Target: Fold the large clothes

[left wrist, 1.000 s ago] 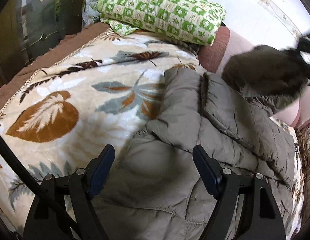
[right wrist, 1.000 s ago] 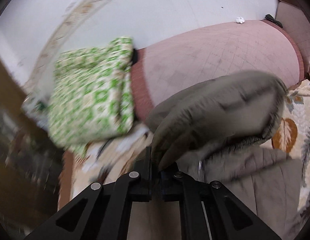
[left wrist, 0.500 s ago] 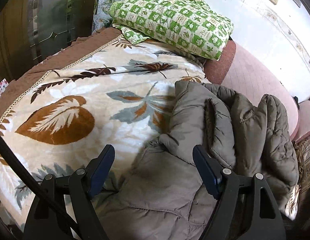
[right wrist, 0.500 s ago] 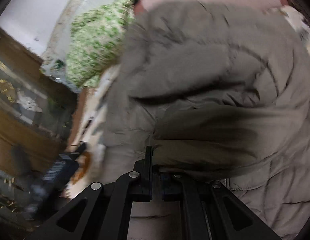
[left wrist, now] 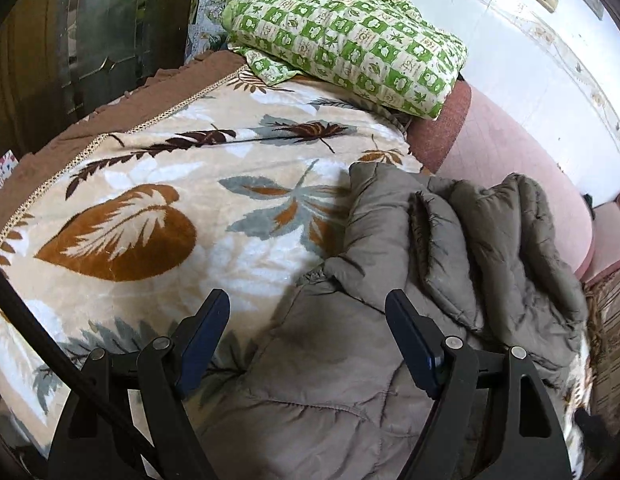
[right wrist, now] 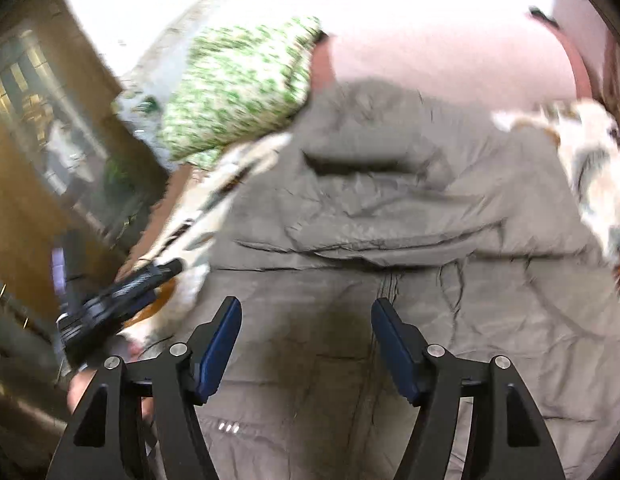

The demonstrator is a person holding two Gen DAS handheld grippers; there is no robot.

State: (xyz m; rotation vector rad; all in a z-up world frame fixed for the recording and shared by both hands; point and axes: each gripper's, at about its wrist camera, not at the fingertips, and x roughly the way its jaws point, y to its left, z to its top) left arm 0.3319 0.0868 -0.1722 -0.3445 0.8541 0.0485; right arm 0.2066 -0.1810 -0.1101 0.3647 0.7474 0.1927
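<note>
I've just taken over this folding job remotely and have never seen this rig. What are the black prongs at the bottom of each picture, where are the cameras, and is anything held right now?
There is no robot arm: a person holds a two-finger gripper in each hand, and a fisheye camera on each one looks forward along its fingers.

The left wrist view shows the left gripper open over a grey padded jacket. The jacket lies on a leaf-patterned blanket, with a green checked pillow behind it.

The right wrist view is blurred. The right gripper has just been opening; its jaws stand apart with nothing pinched between them. The jacket lies below it, and the left gripper shows at the left.

Nothing is held.
</note>
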